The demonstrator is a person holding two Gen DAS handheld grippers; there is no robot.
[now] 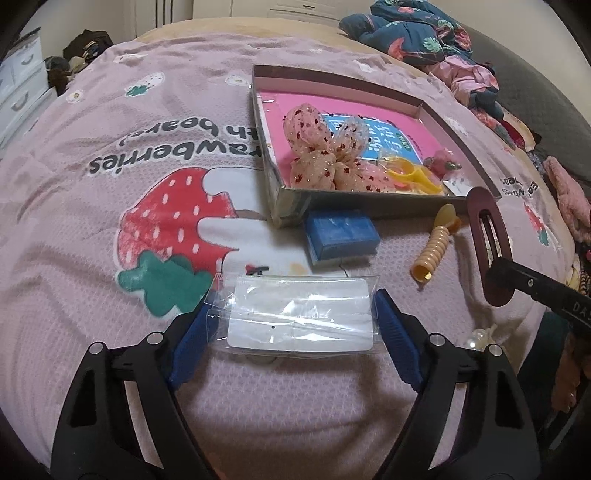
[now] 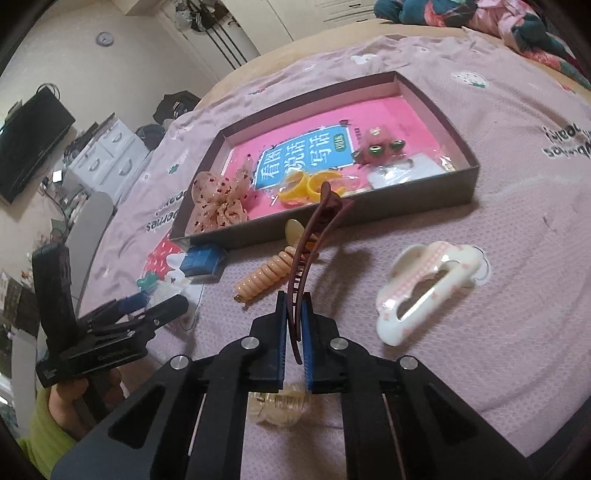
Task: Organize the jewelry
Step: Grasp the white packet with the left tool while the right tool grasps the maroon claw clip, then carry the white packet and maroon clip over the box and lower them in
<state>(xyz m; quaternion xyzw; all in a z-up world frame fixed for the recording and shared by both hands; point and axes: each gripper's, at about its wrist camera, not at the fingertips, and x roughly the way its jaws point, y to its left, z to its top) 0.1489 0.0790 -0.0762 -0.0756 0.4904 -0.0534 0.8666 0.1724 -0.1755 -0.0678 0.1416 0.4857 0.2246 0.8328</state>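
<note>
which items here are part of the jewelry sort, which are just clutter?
Job: box; brown hair clip, clamped in right gripper; clear packet, between left gripper's fingers; orange coil tie; cloud clip; blue case.

Lying about: clothes pile; drawers; TV.

I am looking at a bed lying under a pink strawberry-print cover. A shallow cardboard box is sitting on it, a small blue box touching its near wall. A peach spiral hair tie, a clear plastic packet, a white cloud-shaped clip and a clear hair coil are lying nearby.
</note>
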